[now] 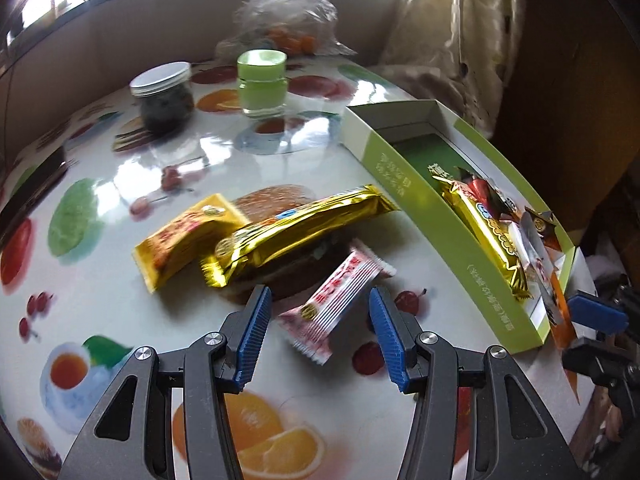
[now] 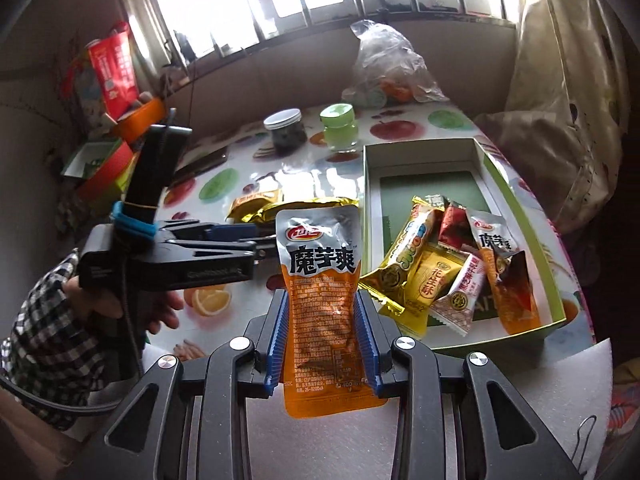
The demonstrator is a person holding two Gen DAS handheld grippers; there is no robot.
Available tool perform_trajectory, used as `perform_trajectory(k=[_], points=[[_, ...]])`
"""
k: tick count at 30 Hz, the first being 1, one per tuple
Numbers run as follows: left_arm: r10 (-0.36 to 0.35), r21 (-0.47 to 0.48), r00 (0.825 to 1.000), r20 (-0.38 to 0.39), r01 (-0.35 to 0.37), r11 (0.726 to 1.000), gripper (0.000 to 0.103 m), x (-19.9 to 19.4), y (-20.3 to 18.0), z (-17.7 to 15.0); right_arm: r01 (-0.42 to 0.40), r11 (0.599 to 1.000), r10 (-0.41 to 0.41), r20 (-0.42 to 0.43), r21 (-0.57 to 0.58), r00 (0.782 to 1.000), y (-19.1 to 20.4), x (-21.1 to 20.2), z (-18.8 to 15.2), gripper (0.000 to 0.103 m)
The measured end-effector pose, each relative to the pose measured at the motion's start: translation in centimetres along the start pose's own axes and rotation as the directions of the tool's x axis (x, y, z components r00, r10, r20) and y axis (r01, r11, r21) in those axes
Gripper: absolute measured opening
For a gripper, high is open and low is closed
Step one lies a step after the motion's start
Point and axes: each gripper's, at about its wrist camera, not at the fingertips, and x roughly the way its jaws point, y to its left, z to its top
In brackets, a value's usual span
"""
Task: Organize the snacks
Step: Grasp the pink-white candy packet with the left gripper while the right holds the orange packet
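1. An orange-and-silver snack pouch [image 2: 320,300] with bold black characters is pinched upright between the blue ribbed pads of the right claw [image 2: 323,312], raised above the desk [image 2: 420,120] just left of the green box [image 2: 558,280].
2. In the box, several wrapped snacks are piled at the near end: a gold bar [image 2: 400,256], a yellow packet [image 2: 428,284], a pink-and-white packet [image 2: 464,292] and a second orange pouch [image 2: 504,276].
3. On the desk, a pink-striped packet [image 1: 332,304] is seen lying between the spread fingers of the left claw [image 1: 318,312], apart from both pads.
4. Just beyond it, a long gold bar [image 1: 296,236] is propped across a yellow packet [image 1: 188,240].
5. The left claw is held low and level over the fruit-printed surface; its handle is gripped by a hand [image 2: 160,308] in a checked sleeve.
6. Farther back, a dark-filled jar [image 1: 164,96] with a silver lid and a green jar [image 1: 262,80] are placed side by side, before a clear plastic bag [image 1: 284,12].
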Motion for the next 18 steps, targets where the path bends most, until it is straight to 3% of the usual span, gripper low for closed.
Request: perform_trajectory(k=[14, 18], points=[[0.011, 0.015, 1.0, -0.008, -0.01, 1.0, 0.052, 1.2, -1.3, 0.6, -0.015, 1.0, 0.014, 0.023, 0.026, 1.0, -0.6, -0.6, 0.2, 0.032], [0.05, 0.03, 0.999, -0.004, -0.05, 0.998, 0.039, 1.3, -1.5, 0.6, -0.018, 0.999, 0.017, 0.025, 0.028, 1.0, -0.6, -0.7, 0.1, 0.032]])
